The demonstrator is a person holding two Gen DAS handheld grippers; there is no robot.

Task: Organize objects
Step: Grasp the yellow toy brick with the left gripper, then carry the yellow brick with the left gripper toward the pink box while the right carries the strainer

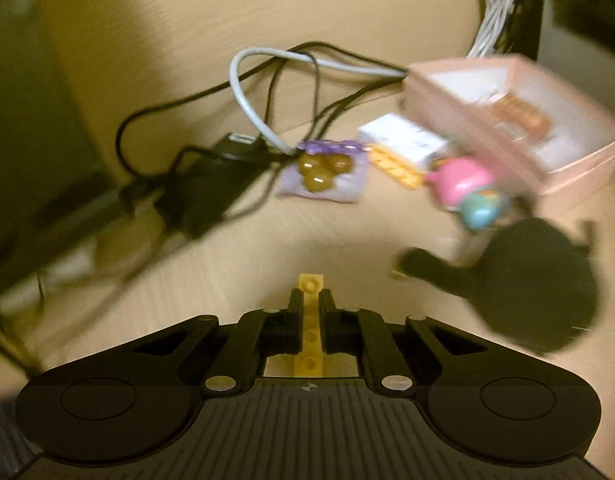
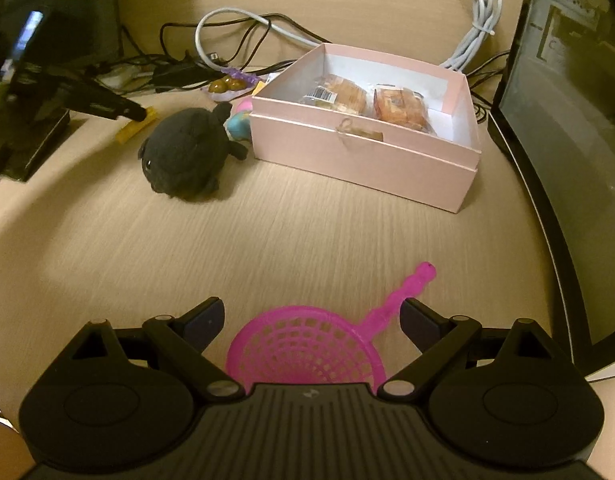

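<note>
Left wrist view: left gripper [image 1: 310, 295] is clamped on a yellow brick strip [image 1: 309, 322], its tip poking past the fingers above the counter [image 1: 227, 264]. Ahead, black plush [image 1: 539, 280] sits right, with open wood between it and the cables [image 1: 267, 80]. Right wrist view: right gripper [image 2: 312, 318] is spread wide, a pink strainer [image 2: 307, 350] lying between its fingers. Beyond a broad bare stretch, the pink box [image 2: 363, 152] holds wrapped pastries [image 2: 371, 100], its near wall facing us.
</note>
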